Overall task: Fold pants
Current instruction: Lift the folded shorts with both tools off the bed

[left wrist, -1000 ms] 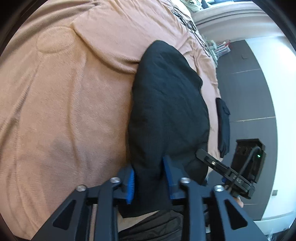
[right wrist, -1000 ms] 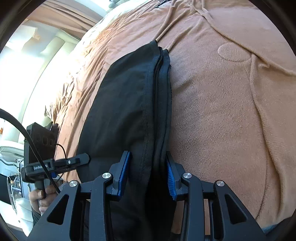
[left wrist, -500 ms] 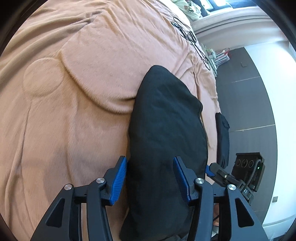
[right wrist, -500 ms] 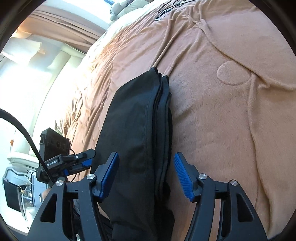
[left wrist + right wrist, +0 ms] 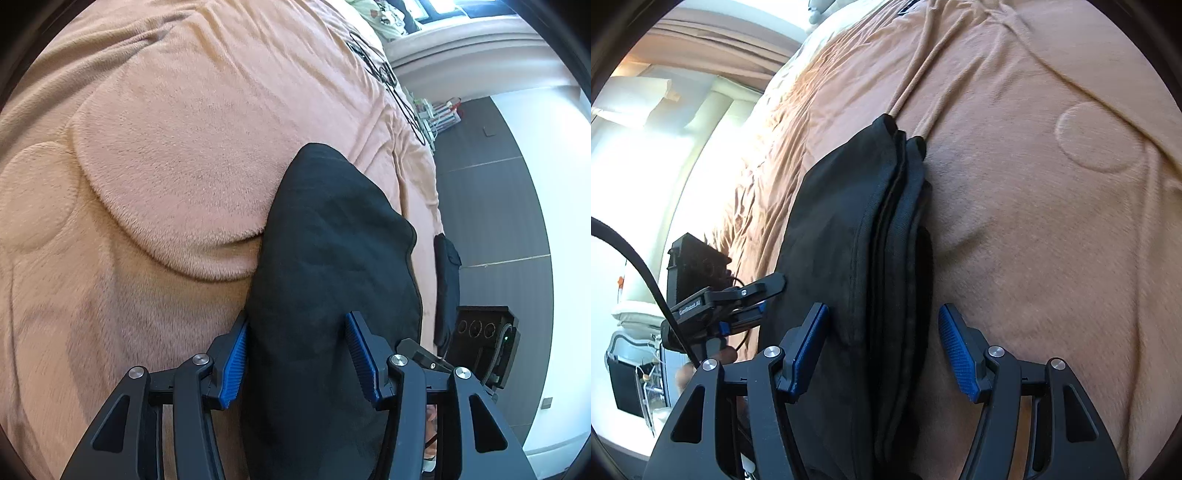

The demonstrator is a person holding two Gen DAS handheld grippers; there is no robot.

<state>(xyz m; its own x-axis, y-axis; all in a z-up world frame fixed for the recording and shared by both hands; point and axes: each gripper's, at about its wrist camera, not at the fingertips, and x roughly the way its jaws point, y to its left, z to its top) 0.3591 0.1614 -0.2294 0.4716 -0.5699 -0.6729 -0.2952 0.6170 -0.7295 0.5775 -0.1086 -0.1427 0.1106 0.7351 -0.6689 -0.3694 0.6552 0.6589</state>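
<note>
Straddling the near end of the folded black fabric pants (image 5: 332,273), left claw (image 5: 299,354), blue ribbed pads spread wide, nothing pinched between them. Same for right claw (image 5: 882,343): jaws apart, poised over the stacked edges of the bundle, gripping nothing.

Lying on the bed, near its edge, on a plush tan-pink blanket (image 5: 177,155) with an embossed circle pattern. Folded down to a compact oblong, several layers thick, edges stepped along the right side in the right wrist view (at least three visible tiers there). Matte, slightly fuzzy weave; smooth domed top with few wrinkles.

Likely soft and limp, light enough for one claw, but prone to sagging and to layers sliding apart if lifted by a single ply. Best taken through the full stack at the near end, both corners together, pinching all layers at once. Looks close to finished; perhaps one more fold or a tidy-up left. A second dark piece (image 5: 447,288) hanging off the bed edge, unclear what.
</note>
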